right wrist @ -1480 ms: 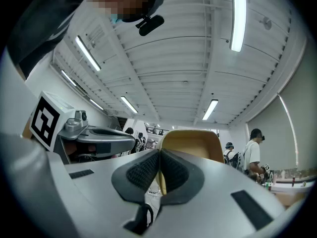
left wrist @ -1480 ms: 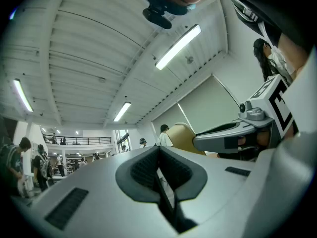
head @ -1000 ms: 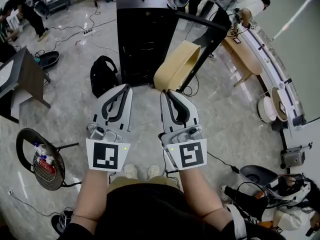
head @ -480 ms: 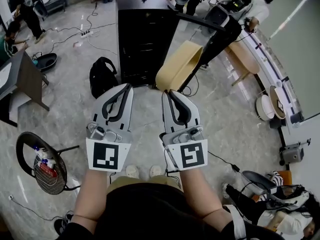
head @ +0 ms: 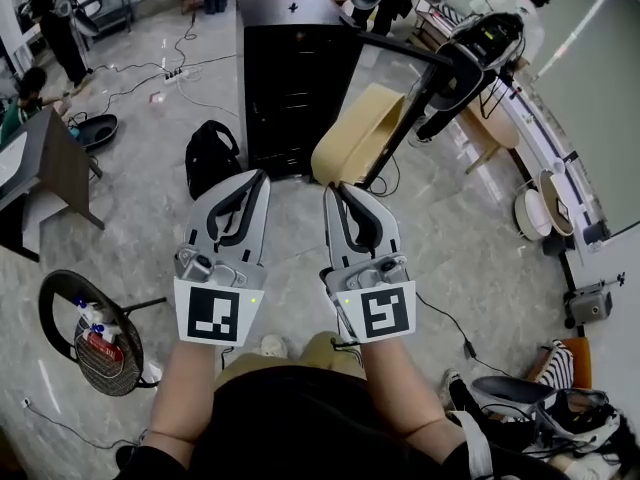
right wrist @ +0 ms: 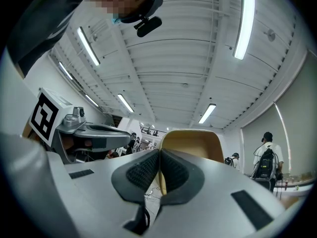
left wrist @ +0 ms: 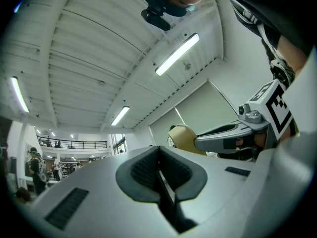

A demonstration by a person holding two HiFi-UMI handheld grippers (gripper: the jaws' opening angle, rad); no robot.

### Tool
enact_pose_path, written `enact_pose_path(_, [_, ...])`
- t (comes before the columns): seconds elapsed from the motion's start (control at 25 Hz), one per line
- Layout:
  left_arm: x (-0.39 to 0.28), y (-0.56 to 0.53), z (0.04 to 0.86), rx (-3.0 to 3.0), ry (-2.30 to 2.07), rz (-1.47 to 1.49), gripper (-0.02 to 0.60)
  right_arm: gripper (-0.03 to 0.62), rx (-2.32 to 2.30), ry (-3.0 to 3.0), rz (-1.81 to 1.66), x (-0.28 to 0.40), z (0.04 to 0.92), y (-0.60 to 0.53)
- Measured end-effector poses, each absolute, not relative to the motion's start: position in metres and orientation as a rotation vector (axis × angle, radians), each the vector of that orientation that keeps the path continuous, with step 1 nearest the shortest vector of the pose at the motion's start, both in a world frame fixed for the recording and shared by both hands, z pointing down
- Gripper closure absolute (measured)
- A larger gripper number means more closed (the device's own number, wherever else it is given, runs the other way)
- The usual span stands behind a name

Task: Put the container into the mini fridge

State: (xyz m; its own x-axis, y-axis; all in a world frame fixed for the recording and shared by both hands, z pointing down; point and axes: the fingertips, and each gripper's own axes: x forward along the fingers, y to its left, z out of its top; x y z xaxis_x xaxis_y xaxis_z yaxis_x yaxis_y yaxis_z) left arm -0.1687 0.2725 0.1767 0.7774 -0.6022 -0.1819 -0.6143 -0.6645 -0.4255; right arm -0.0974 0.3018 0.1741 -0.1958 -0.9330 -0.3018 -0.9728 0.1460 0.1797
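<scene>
Fingers of the right gripper [head: 336, 187] pinch the rim of the tan container [head: 355, 133], which juts out ahead of them. Fingers of the left gripper [head: 261, 175] are pressed together on nothing. Beyond both pairs stands the black mini fridge [head: 290, 68], door [head: 400, 48] open.

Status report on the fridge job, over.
Left tongs shut, empty. Right tongs shut on the tan container, held before the mini fridge. Fridge door open; black backpack on floor beside it.
</scene>
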Motion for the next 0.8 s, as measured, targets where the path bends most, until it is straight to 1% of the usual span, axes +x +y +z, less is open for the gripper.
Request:
enact_pose_path(0.28, [-0.182,0.274,0.178,-2.492,0.917,0.028,0.558,0.553,-1.931,2.343,0.55,-0.108,0.185,0.306])
enact_pose_path(0.8, [-0.187,0.261,0.183,-2.494,0.938,0.043,0.558,0.553,-1.934,2.376,0.573,-0.113,0.193,0.294])
